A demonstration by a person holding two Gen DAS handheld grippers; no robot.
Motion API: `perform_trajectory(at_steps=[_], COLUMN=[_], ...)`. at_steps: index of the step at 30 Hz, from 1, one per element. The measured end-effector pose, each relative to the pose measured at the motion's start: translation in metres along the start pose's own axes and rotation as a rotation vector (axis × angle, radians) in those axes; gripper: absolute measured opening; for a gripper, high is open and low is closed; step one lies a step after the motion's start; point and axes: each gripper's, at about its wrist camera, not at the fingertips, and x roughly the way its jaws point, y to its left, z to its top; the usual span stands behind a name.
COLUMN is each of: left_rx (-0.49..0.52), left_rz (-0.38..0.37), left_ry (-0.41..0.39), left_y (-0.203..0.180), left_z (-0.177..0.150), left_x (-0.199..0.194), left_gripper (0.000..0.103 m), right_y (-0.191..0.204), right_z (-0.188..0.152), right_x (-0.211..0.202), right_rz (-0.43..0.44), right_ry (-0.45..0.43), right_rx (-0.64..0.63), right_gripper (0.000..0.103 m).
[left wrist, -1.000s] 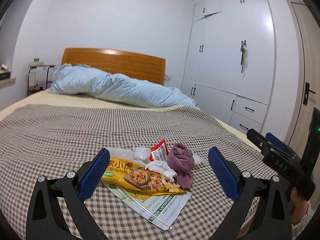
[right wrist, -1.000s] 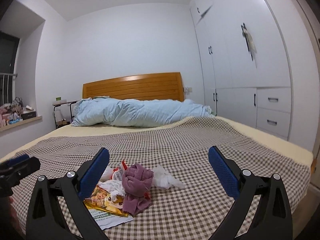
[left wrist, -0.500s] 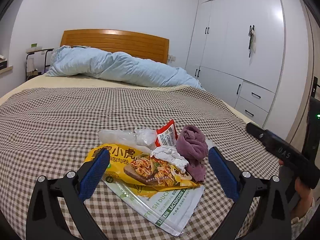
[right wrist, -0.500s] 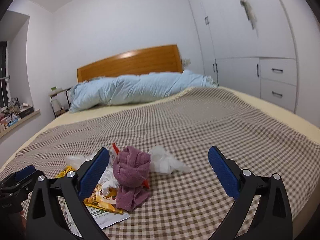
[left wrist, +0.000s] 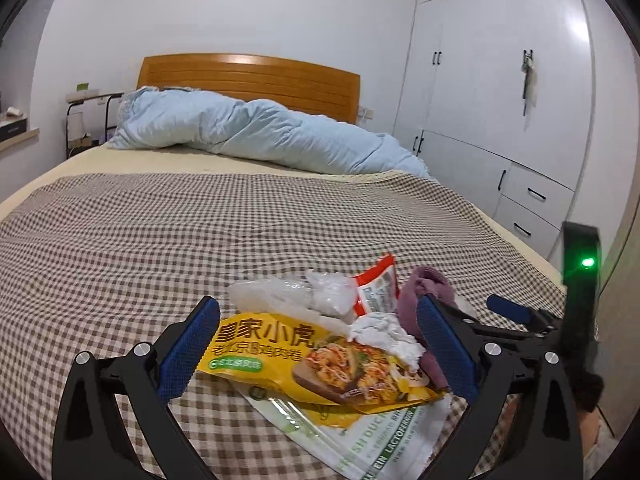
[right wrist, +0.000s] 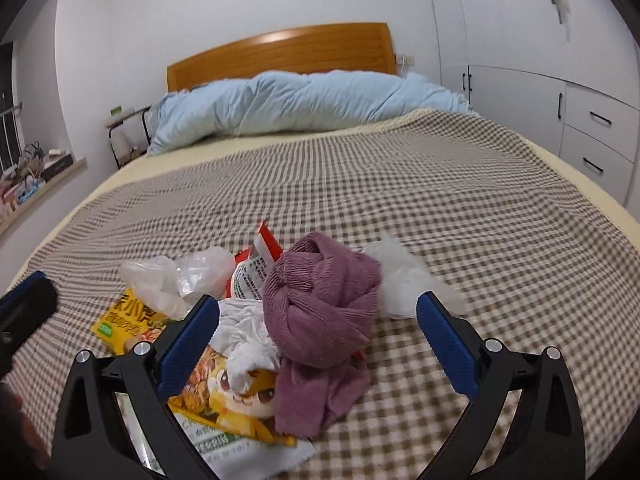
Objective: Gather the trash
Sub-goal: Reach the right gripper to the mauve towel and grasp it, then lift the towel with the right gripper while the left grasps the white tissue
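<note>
On a checked bed cover (left wrist: 168, 240), trash lies heaped near the foot of the bed. From left to right, the left gripper (left wrist: 318, 350) hangs with fingers wide around a yellow snack bag (left wrist: 304, 356), seemingly lined up to take it. The right gripper (right wrist: 318, 350), equally wide, frames a purple cloth (right wrist: 324, 312) and holds nothing.

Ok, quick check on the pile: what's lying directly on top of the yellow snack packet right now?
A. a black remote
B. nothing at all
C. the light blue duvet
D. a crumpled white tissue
D: a crumpled white tissue rests on the yellow snack packet, beside the purple cloth, with both claws open and not yet touching the pile.
</note>
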Motion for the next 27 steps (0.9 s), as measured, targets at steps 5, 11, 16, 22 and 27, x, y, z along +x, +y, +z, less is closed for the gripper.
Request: perform_trajectory(at_steps=[5,11,16,22,27], left_rx=[-0.024,-0.015,-0.011,-0.008,0.003], left_rz=[-0.004,-0.009,-0.014,-0.02,-0.026], left_ry=[0.031,0.031,0.032,0.03,0.03], left_y=[0.008,0.007,0.004,0.001,-0.005], left_z=[-0.004,-0.006,-0.007,-0.008,-0.006], left_x=[0.003,-0.002,-0.002,-0.002,-0.001], left_gripper=[0.095,0.096,0.096,0.096,0.096], right_y=[-0.011,-0.022,-0.022,-0.027,-0.038], right_z=[-0.003,-0.003,0.0,0.009,0.012], right_x=[0.026,0.007,-0.01,-0.041,-0.056], right_rz=[-0.009,0.044,0.071,0.092,0.071], right_ry=[0.082,0.051,-0.007,-0.113,-0.17], right_rx=[0.074,0.119,0.127,0.114,0.105], right_gripper=[0.054,0.031,0.026,0.024,0.024])
